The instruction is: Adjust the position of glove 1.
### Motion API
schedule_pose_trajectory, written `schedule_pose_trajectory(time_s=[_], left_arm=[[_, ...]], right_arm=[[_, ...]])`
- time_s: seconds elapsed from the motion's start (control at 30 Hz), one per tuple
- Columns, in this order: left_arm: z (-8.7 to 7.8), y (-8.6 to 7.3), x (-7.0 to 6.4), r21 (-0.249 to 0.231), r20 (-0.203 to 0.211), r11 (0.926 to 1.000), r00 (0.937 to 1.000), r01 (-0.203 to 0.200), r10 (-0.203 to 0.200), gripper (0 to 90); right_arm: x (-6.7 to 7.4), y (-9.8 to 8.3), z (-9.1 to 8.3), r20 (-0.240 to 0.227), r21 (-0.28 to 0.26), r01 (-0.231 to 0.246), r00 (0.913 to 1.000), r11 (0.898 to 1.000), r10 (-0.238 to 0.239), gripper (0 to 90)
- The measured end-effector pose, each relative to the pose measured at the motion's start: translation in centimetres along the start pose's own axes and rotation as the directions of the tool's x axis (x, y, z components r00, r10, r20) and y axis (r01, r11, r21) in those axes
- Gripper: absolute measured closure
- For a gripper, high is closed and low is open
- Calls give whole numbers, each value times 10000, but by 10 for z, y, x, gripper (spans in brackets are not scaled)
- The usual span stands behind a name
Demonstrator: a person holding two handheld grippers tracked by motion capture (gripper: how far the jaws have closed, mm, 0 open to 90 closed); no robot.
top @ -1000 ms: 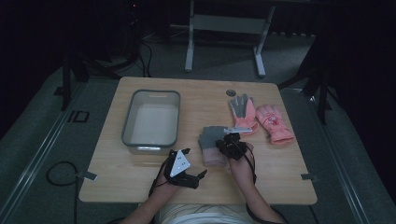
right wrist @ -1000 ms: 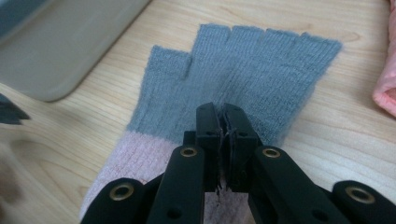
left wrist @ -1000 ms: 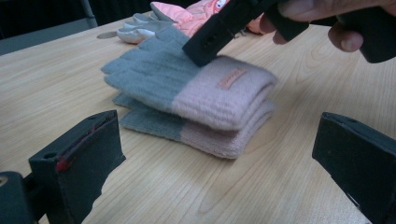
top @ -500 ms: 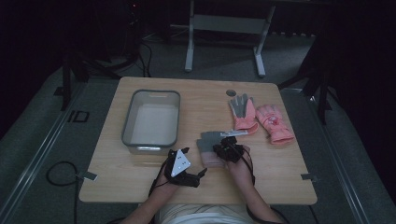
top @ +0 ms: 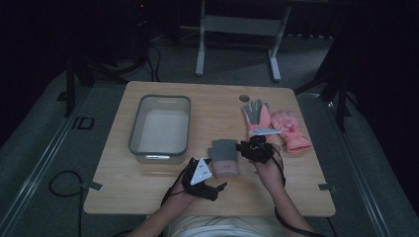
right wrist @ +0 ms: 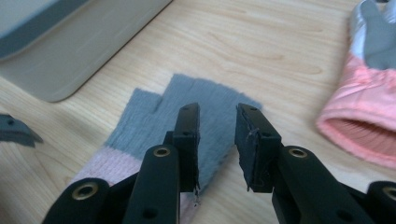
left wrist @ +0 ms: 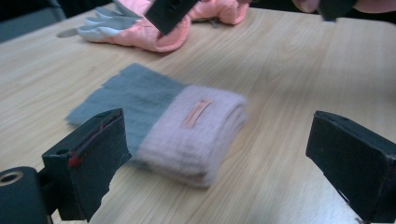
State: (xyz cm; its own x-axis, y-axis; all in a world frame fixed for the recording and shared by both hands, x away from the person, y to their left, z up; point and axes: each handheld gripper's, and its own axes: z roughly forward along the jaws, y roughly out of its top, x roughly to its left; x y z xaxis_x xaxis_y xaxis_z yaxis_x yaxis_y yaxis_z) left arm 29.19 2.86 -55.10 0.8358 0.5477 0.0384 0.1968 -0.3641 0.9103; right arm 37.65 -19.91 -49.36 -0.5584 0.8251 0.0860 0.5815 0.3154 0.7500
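On the pale wooden table (top: 148, 182) I see the grey rectangular plastic tub (top: 160, 126), then the folded grey-and-pink knit glove (top: 225, 157) lying flat beside it. My right gripper (top: 253, 149), empty, has just been opening above the glove; my left gripper (top: 210, 187) stands wide open nearby.

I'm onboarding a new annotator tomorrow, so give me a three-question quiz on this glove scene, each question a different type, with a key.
1. True or false: the grey-and-pink knit glove lies inside the grey bin.
2. Multiple choice: the right gripper is A) clamped on the knit glove, B) open above it with nothing between the jaws, C) holding a pink glove.
3. Short answer: what lies at the far right of the wooden table?

Key:
1. False; it lies on the table beside the bin.
2. B; the jaws have just been opening, and the left gripper is open too.
3. Two pink gloves, side by side.
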Motion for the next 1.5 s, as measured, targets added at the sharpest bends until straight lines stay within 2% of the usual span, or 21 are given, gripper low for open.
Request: schedule_pose_trajectory(time_s=[0.03, 0.1, 0.2, 0.27, 0.33, 0.43, 0.53, 0.6, 0.7, 0.77, 0.8, 0.83, 0.9, 0.93, 0.97, 1.03, 1.13, 1.2, 1.27, 1.43, 1.5], left_arm=[[2, 4, 1, 387, 77, 9992, 9999, 80, -83, 61], [8, 10, 1, 563, 89, 9981, 9997, -251, 246, 115], [19, 19, 4, 928, 680, 9934, 9958, -679, 618, 121], [27, 22, 6, 1270, 974, 9835, 9883, -1292, 1172, 122], [32, 23, 10, 1549, 1034, 9752, 9843, -1581, 1431, 145], [40, 21, 11, 1930, 1171, 9562, 9727, -2200, 2002, 180], [47, 20, 11, 2255, 1179, 9389, 9640, -2599, 2385, 201], [51, 19, 10, 2414, 1074, 9241, 9545, -2964, 2782, 221], [52, 19, 12, 2466, 921, 9186, 9510, -3089, 2951, 257], [52, 18, 13, 2487, 927, 9192, 9522, -3053, 2911, 277], [53, 18, 13, 2554, 811, 9150, 9499, -3124, 3017, 277], [53, 17, 13, 2606, 798, 9097, 9462, -3234, 3135, 283], [56, 15, 11, 2815, 704, 8901, 9328, -3584, 3533, 295], [57, 15, 11, 2840, 705, 8882, 9317, -3612, 3564, 298], [58, 14, 10, 2882, 617, 8795, 9239, -3788, 3777, 313], [58, 13, 11, 2845, 676, 8827, 9263, -3741, 3708, 344], [57, 13, 14, 2853, 781, 8815, 9258, -3763, 3699, 417], [55, 14, 19, 2724, 981, 8932, 9338, -3577, 3440, 477], [53, 14, 27, 2537, 1242, 9094, 9435, -3295, 3072, 538], [53, 17, 33, 2553, 1527, 9181, 9503, -3033, 2714, 600], [53, 17, 35, 2545, 1598, 9214, 9524, -2937, 2595, 617]], right_arm=[[-3, 1, -1, 42, 1, -25, 10000, 10000, 25, 693], [-10, 3, -1, -46, 15, -121, 9999, 9999, 121, 683], [-17, 7, 3, -239, 277, -138, 9996, 9995, 145, 662], [-19, 11, 8, -409, 390, -233, 9989, 9990, 249, 644], [-21, 14, 15, -444, 534, -231, 9987, 9983, 255, 625], [-22, 18, 29, -538, 729, -341, 9978, 9968, 380, 592], [-24, 20, 43, -425, 917, -557, 9973, 9942, 598, 550], [-25, 19, 54, -291, 1180, -626, 9974, 9910, 665, 518], [-25, 16, 67, -188, 1435, -768, 9966, 9867, 803, 472], [-24, 15, 70, -112, 1495, -862, 9960, 9850, 889, 459], [-24, 14, 73, -75, 1579, -886, 9958, 9835, 909, 451], [-23, 13, 76, -61, 1728, -900, 9957, 9808, 924, 432], [-21, 10, 81, -30, 1914, -923, 9955, 9772, 946, 419], [-21, 9, 83, -18, 2004, -915, 9956, 9754, 938, 410], [-21, 9, 84, -35, 2012, -1044, 9942, 9740, 1073, 409], [-22, 8, 85, -93, 2021, -1105, 9934, 9731, 1147, 403], [-22, 8, 85, -113, 2034, -1139, 9929, 9725, 1186, 411], [-21, 8, 86, -185, 2066, -1106, 9930, 9722, 1169, 430], [-20, 9, 86, -297, 2093, -1114, 9923, 9715, 1202, 450], [-19, 11, 88, -478, 2243, -1447, 9861, 9637, 1592, 509], [-18, 12, 89, -788, 2359, -1564, 9806, 9591, 1793, 553]])
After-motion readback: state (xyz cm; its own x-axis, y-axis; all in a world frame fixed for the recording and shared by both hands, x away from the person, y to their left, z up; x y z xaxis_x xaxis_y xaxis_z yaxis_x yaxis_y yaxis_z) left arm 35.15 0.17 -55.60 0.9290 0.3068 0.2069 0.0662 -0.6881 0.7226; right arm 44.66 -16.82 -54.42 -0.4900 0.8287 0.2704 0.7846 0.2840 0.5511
